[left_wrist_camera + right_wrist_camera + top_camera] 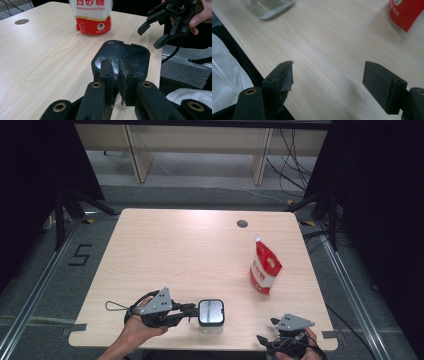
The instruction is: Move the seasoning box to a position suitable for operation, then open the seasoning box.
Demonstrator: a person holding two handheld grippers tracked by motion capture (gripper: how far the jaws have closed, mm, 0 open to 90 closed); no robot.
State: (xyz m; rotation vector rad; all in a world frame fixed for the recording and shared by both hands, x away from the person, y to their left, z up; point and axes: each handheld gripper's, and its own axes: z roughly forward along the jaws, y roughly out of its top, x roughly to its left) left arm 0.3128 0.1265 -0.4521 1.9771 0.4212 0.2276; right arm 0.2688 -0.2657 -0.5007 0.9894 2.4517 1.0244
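Right at the closed left jaws' tips, the black-lidded jar (211, 313).

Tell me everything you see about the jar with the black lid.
The jar is clear, glass-looking, with a square, round-cornered black lid that has a glossy, dusty top. It stands upright near the table's front edge, lid on. The left gripper has its jaws nearly shut at the lid's near rim; whether they pinch it is unclear.
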